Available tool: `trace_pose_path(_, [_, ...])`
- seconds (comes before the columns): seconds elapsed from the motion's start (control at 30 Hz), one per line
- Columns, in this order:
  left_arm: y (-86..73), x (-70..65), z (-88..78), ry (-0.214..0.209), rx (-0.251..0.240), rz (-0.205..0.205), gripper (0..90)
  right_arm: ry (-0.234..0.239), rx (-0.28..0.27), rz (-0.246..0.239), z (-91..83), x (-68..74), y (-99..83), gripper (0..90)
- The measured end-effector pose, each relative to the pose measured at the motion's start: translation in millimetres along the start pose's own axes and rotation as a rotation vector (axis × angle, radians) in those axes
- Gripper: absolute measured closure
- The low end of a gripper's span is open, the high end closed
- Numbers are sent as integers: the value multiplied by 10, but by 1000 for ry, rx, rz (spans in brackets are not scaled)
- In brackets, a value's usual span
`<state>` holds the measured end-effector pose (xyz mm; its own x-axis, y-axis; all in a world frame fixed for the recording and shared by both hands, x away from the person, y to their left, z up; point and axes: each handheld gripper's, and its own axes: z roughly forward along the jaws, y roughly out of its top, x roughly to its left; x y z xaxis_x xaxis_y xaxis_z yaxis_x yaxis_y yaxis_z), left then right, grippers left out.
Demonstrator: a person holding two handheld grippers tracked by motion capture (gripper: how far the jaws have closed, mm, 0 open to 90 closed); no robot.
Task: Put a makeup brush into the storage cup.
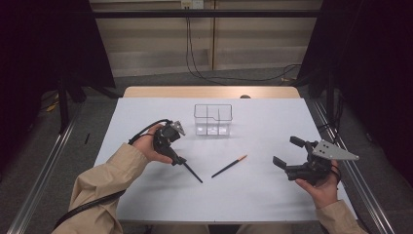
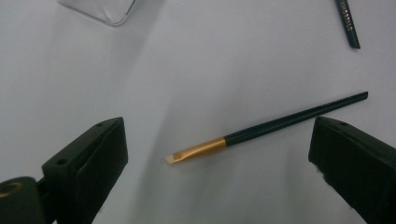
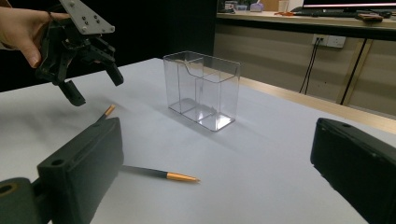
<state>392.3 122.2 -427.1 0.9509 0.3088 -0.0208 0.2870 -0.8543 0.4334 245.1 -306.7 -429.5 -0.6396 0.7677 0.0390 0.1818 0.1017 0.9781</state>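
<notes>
Two thin black brushes lie on the white table [image 1: 146, 195]. One brush [image 2: 271, 125], with a gold ferrule and pale tip, rests right under my left gripper [image 2: 217, 135], between its open jaws and untouched. In the high view this brush [image 1: 193, 172] pokes out from beneath the left gripper [image 1: 174, 153]. The other brush [image 1: 229, 166] lies mid-table, its orange end toward the back right. My right gripper [image 1: 287, 151] hovers open at the table's right side, well clear of both brushes. From the right gripper view, the left gripper [image 3: 95, 88] hangs open over the first brush [image 3: 105, 113].
A clear plastic organiser [image 1: 213, 119] with several compartments stands upright behind the brushes, toward the table's back; it holds nothing. A wooden strip [image 1: 212, 92] edges the far side of the table. Cables run along the floor beyond.
</notes>
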Motion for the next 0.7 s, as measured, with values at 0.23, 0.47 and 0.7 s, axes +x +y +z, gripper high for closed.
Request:
trace_pose_path(0.23, [14,-3,9,-14,46,24,45,1,0,1,-2,-3,-1,22])
trace_pose_path(0.47, [31,9,22,-20,71,31,46,1,0,0,-3,1,1,22])
trace_pose_path(0.7, [52,25,44,-26,132,77,49,2,6,-6,-7,4,3,22])
